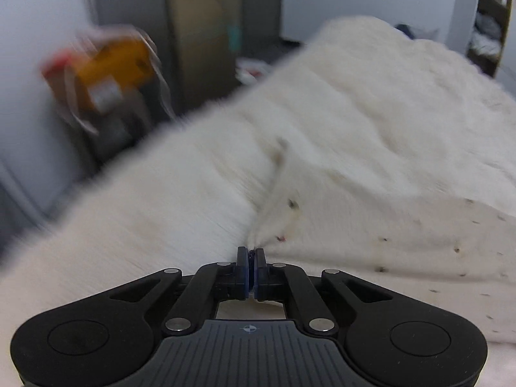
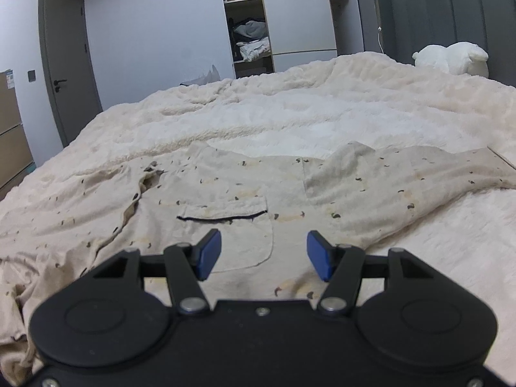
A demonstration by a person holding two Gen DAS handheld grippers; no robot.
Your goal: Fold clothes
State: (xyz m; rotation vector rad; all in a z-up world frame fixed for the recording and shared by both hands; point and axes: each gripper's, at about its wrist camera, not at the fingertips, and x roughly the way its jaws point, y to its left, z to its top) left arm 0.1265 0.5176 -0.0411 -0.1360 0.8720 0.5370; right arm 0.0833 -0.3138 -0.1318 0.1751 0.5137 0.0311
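Observation:
A cream shirt (image 2: 245,193) with small dark specks and a chest pocket (image 2: 225,225) lies spread on a fluffy cream bed cover (image 2: 290,109). My right gripper (image 2: 263,251) is open and empty, low over the shirt just in front of the pocket. In the left wrist view, which is blurred by motion, my left gripper (image 1: 251,258) is shut on a pinched fold of the shirt (image 1: 371,242), and the cloth is pulled taut away from the fingertips.
A grey headboard (image 2: 451,16) and a white plush toy (image 2: 451,56) are at the far right. An open wardrobe (image 2: 251,22) and a grey door (image 2: 64,64) stand behind the bed. A blurred orange object (image 1: 106,74) is left of the bed.

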